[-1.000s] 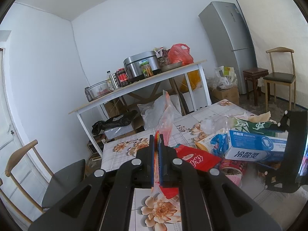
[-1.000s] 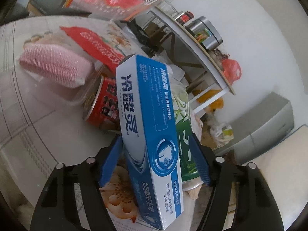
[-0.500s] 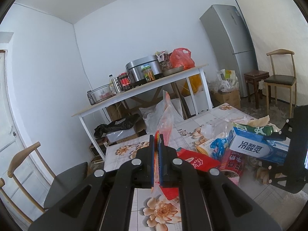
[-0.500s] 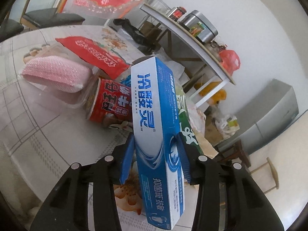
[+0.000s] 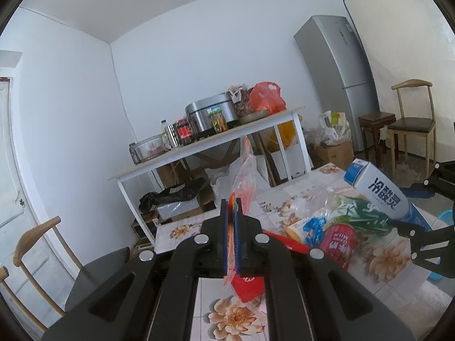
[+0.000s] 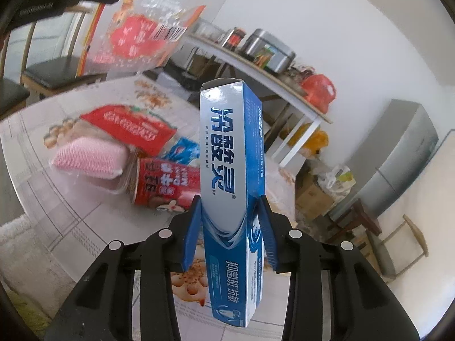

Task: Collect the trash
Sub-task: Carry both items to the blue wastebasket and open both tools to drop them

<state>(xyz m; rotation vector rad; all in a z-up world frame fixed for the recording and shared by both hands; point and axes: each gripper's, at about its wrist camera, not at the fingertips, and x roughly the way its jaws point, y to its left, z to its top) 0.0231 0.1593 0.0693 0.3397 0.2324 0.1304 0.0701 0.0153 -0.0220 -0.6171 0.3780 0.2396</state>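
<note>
My right gripper (image 6: pixel 229 199) has its blue pads pressed on both sides of a blue and white toothpaste box (image 6: pixel 224 147), and the jaws are still closing. The box is held upright, clear of the table; in the left wrist view the toothpaste box (image 5: pixel 381 196) slants above the trash heap with the right gripper (image 5: pixel 413 210) behind it. My left gripper (image 5: pixel 231 201) is shut on a clear plastic bag (image 5: pixel 247 176) with red print, which hangs at the top left as the plastic bag (image 6: pixel 136 37). A red can (image 6: pixel 167 182), a pink sponge pack (image 6: pixel 88 162) and a red wrapper (image 6: pixel 128 128) lie on the table.
The table (image 5: pixel 184 227) has a floral tile-pattern cloth. Behind it stands a white side table (image 5: pixel 213 147) loaded with pots and jars. A grey fridge (image 5: pixel 341 85) and a wooden chair (image 5: pixel 412 130) are at the right, another chair (image 5: pixel 37 238) at the left.
The right jaws closed on the toothpaste box, lifted it off the heap and rolled it upright. The left gripper kept still with the bag.
</note>
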